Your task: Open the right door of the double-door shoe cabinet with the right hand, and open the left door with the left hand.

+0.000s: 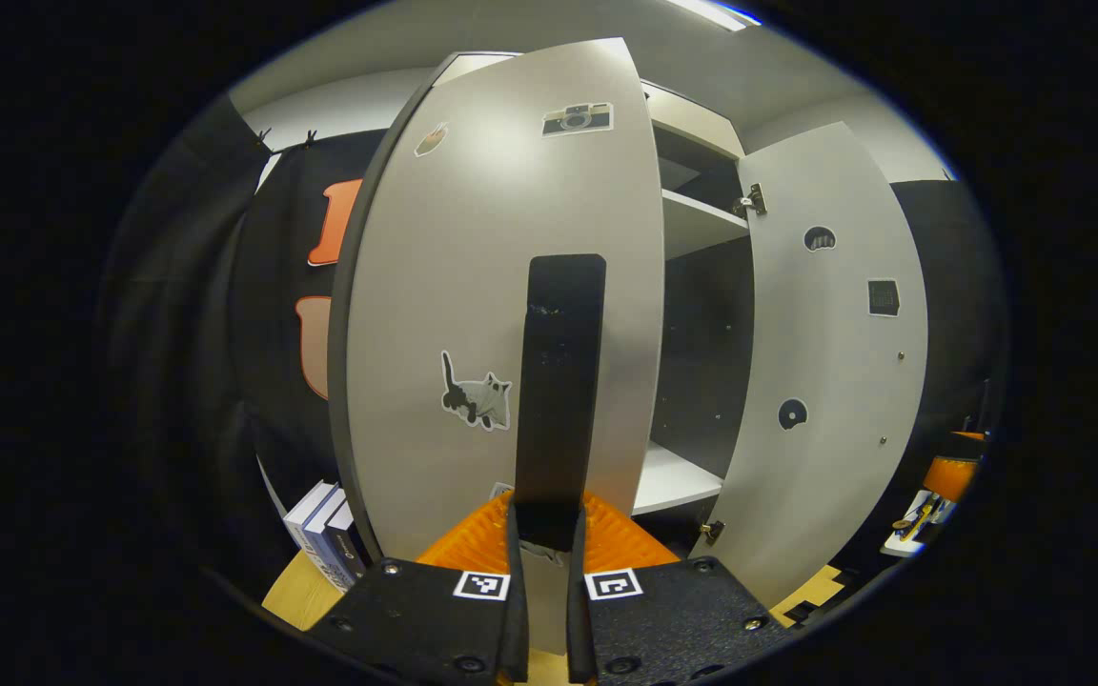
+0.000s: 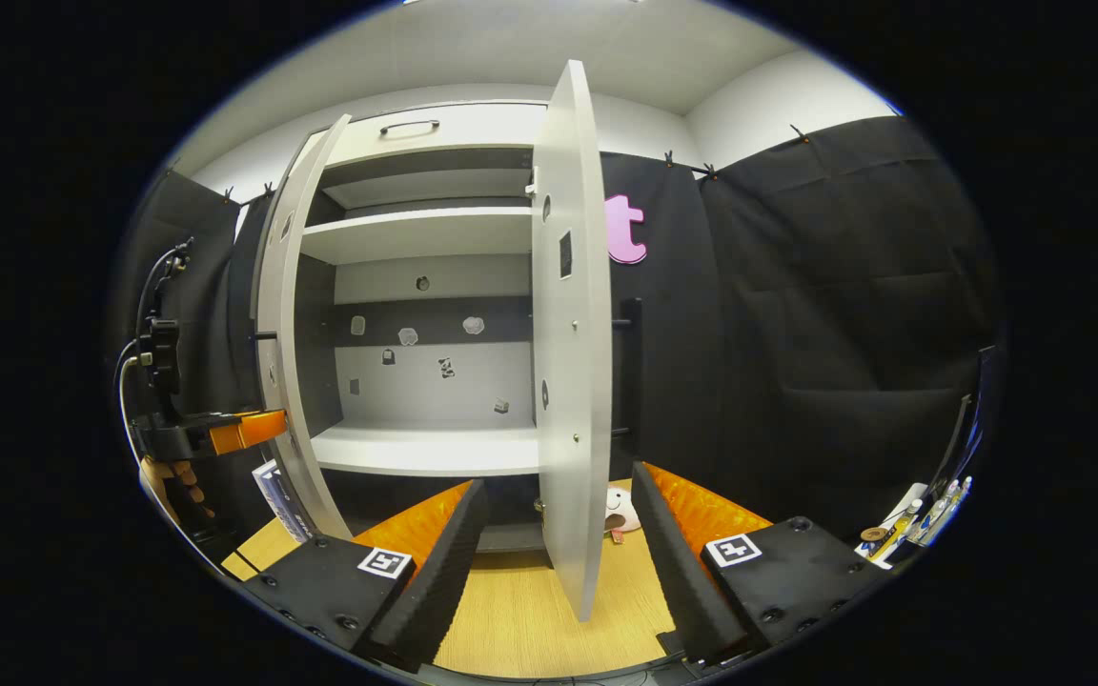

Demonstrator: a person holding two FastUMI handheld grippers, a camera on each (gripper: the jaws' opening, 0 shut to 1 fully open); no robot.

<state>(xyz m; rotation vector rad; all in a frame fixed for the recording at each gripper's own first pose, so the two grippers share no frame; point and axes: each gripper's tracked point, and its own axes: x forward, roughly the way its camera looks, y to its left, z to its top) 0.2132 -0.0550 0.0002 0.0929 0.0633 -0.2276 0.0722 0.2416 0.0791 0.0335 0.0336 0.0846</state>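
Left gripper [image 1: 546,534]: clamped on left door [image 1: 473,286] handle [image 1: 560,381], door part open.
Right gripper [image 2: 549,534]: jaws apart, straddling right door [image 2: 568,333] edge, door wide open.
Advice: swing left door along its hinge arc, grip firm.

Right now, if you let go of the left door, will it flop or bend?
Probably not. The left door looks like a stiff flat panel, so it should swing, not bend. Like the right door, it likely pivots on hinges. The left gripper is shut on its handle, which looks rigid.
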